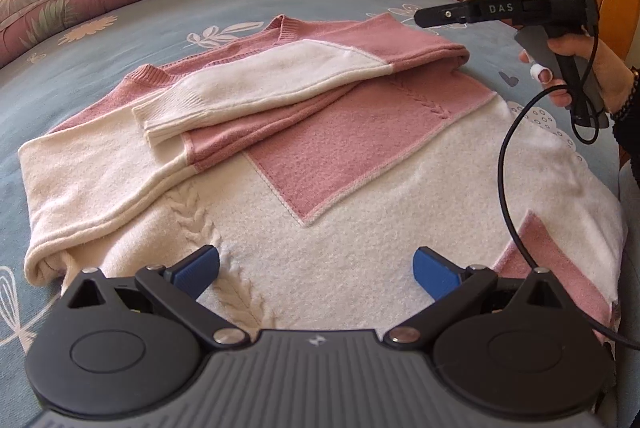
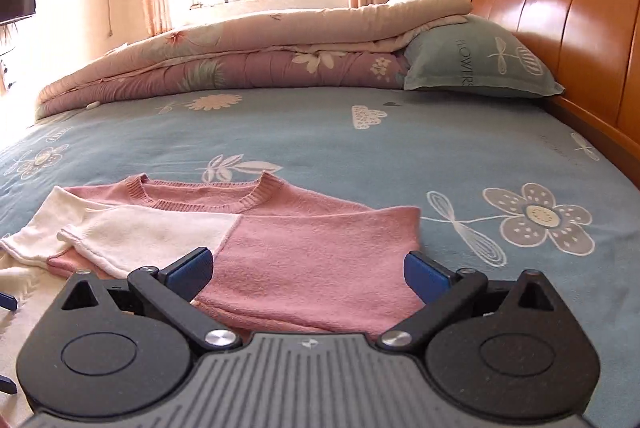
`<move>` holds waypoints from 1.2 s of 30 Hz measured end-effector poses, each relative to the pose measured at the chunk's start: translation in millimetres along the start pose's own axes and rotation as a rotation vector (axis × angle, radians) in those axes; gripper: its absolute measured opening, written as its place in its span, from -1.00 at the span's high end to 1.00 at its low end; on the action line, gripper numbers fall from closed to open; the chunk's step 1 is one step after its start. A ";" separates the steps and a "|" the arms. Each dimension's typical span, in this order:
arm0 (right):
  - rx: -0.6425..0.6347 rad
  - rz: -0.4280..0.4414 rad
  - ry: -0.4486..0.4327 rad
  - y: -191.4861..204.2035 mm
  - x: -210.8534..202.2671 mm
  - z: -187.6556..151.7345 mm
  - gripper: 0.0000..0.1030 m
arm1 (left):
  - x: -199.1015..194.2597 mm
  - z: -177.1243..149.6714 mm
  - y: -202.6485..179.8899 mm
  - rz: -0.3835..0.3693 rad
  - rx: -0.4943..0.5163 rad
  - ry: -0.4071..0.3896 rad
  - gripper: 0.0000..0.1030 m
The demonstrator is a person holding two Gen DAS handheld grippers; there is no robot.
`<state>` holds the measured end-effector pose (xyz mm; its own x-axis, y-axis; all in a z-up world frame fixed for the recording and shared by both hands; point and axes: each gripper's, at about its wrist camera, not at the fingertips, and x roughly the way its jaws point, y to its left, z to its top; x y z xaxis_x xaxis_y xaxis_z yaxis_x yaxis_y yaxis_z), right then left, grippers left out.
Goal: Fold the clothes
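Note:
A pink and cream knit sweater (image 1: 320,164) lies flat on the bed, both sleeves folded across its chest. My left gripper (image 1: 316,274) hovers open over the cream hem, nothing between its blue pads. In the left wrist view the right gripper (image 1: 424,17) is held by a hand (image 1: 576,52) above the sweater's right shoulder; its fingertips point left. In the right wrist view the right gripper (image 2: 308,274) is open above the folded pink sleeve of the sweater (image 2: 304,252), gripping nothing.
The blue flowered bedsheet (image 2: 360,148) spreads around the sweater. A rolled quilt (image 2: 240,60) and a blue pillow (image 2: 480,60) lie at the far side. A wooden headboard (image 2: 568,28) stands on the right. A black cable (image 1: 508,188) hangs from the right gripper over the sweater.

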<state>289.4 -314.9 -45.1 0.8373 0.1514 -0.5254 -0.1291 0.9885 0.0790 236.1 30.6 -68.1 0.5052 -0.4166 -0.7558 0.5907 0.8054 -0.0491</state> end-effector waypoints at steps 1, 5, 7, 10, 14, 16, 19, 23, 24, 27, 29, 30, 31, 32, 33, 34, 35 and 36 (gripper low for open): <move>0.010 0.003 0.012 -0.9 4.7 -2.1 -1.00 | 0.3 -0.2 0.6 0.001 0.000 0.001 -0.99; 0.051 0.015 0.058 -4.7 23.3 -10.6 -1.00 | 1.4 -0.7 4.7 0.006 -0.007 0.002 -0.99; 0.072 0.021 0.082 -6.5 32.6 -14.8 -1.00 | 0.9 -0.7 7.0 0.006 -0.015 0.000 -0.99; 0.075 -0.003 0.072 -2.9 32.8 -6.5 -1.00 | 0.9 -0.9 7.9 0.009 -0.020 0.001 -0.99; 0.017 -0.060 0.127 3.9 50.8 -1.5 -1.00 | 1.1 -1.2 6.9 0.014 -0.019 0.002 -0.99; -0.018 -0.103 0.201 5.3 67.2 -4.1 -1.00 | 0.2 -1.2 6.9 0.016 -0.019 0.002 -0.99; -0.011 -0.121 0.197 9.3 62.8 4.5 -1.00 | -0.3 -1.1 8.5 0.020 -0.029 0.003 -0.99; -0.023 -0.078 0.127 27.2 56.2 24.5 -1.00 | -1.3 -0.3 8.2 0.021 -0.033 0.002 -0.99; -0.038 -0.081 0.129 33.0 60.4 28.1 -1.00 | -1.6 -0.1 8.2 0.022 -0.034 0.002 -0.99; -0.070 -0.090 0.195 44.1 83.3 24.8 -1.00 | -2.1 0.8 9.2 0.019 -0.040 -0.001 -0.99; -0.065 -0.085 0.214 45.0 91.6 13.3 -1.00 | -2.3 1.0 9.2 0.021 -0.042 0.000 -0.99; -0.059 -0.081 0.221 44.3 93.2 10.4 -1.00 | -2.4 1.0 9.1 0.022 -0.043 0.000 -0.99; -0.046 -0.078 0.226 42.7 90.6 12.0 -1.00 | -2.9 1.2 9.4 0.022 -0.044 -0.001 -0.99; -0.026 -0.077 0.230 41.6 86.9 14.9 -1.00 | -3.5 1.4 9.8 0.021 -0.046 -0.003 -0.99; -0.010 -0.072 0.226 41.4 81.7 17.1 -1.00 | -4.1 1.5 10.1 0.021 -0.048 -0.005 -0.99; -0.008 -0.062 0.211 43.0 74.9 18.0 -1.00 | -4.7 2.0 10.7 0.021 -0.051 -0.008 -0.99; -0.019 -0.051 0.193 45.7 68.2 18.0 -1.00 | -5.2 2.3 11.4 0.022 -0.055 -0.010 -0.99; -0.039 -0.044 0.181 49.5 62.8 17.2 -1.00 | -5.7 2.6 12.2 0.022 -0.060 -0.012 -0.99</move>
<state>344.8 -256.4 -59.6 0.7338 0.1014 -0.6717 -0.1179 0.9928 0.0211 242.0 41.7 -62.7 0.5257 -0.4031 -0.7491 0.5408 0.8381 -0.0715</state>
